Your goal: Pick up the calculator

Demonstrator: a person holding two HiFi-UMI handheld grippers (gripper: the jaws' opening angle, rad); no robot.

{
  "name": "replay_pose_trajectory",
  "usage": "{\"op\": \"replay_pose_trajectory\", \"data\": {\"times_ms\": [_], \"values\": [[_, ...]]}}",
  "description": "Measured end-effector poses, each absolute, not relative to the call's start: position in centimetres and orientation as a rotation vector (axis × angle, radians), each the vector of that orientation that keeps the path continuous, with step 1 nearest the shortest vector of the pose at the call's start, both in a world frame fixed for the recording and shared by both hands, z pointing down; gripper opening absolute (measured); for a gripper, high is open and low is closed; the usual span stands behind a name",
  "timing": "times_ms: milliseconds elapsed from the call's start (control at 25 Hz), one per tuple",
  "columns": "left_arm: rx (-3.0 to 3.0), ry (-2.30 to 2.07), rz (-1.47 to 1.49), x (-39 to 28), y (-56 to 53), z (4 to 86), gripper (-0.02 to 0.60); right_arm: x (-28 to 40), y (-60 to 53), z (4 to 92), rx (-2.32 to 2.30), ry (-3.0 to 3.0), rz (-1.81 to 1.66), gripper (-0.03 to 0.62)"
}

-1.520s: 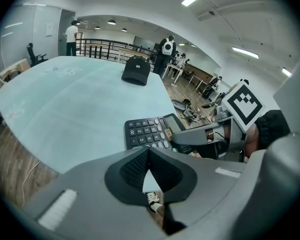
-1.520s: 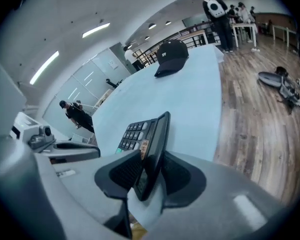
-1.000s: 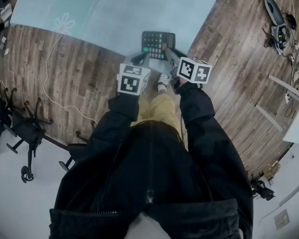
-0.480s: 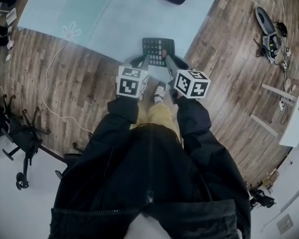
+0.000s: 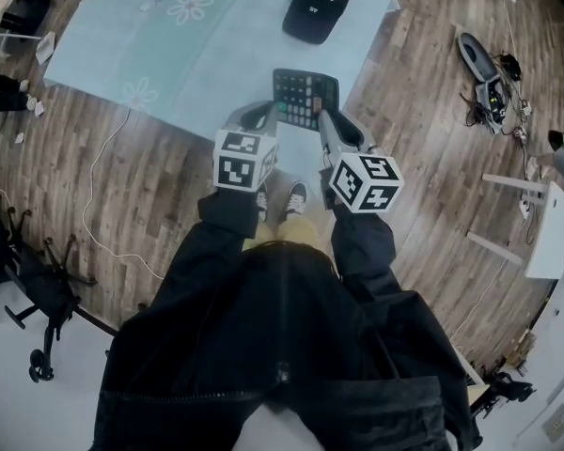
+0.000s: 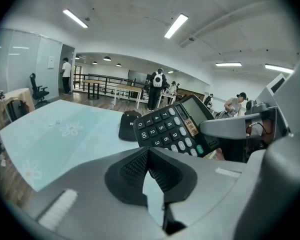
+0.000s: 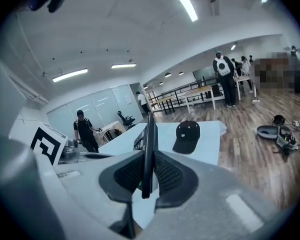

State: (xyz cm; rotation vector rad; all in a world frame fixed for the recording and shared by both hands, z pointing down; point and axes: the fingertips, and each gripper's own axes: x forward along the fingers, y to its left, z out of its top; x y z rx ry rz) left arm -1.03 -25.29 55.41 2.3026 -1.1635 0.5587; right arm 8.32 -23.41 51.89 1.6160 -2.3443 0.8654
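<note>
- One claw works: our right gripper clamps the calculator by its edge, upper centre of the head view.
- Our left gripper, jaws together, holds nothing.
- We judge the lift in hand; next, keep the pinch firm.

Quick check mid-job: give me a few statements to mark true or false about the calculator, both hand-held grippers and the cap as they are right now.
1. The right hand-held gripper is clamped on the calculator, which stands edge-on between its pads. True.
2. The left hand-held gripper also grips the calculator. False: its jaws are closed on nothing, and the calculator is off to its side.
3. A black cap lies on the light blue mat. True.
4. The calculator lies flat on the mat. False: it is held up in the air by the right hand-held gripper.
</note>
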Motion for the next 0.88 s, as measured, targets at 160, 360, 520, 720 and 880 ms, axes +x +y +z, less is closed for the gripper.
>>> {"op": "replay_pose_trajectory", "data": {"times_ms": [160, 360, 520, 720, 880], "values": [[2.376, -1.204, 0.511, -0.7, -27.0, 51.4, -0.009, 9.5, -24.2, 48.2, 1.678, -2.384, 0.752, 0.051], [2.464, -1.262, 0.434, -0.8, -28.6, 46.6, -0.009, 10.7, -24.8, 43.7, 1.754, -2.42, 0.608, 0.051], [2.522, -1.287, 0.378, -0.2, -29.6, 43.4, -0.009, 11.7, -25.1, 39.8, 1.829, -2.451, 0.483, 0.051], [2.603, -1.331, 0.262, 0.0, -30.8, 38.2, -0.009, 12.1, -25.4, 34.0, 1.897, -2.507, 0.272, 0.051], [2.679, -1.362, 0.179, 0.3, -31.0, 33.8, -0.009, 12.2, -25.2, 30.1, 1.944, -2.536, 0.12, 0.051]]}}
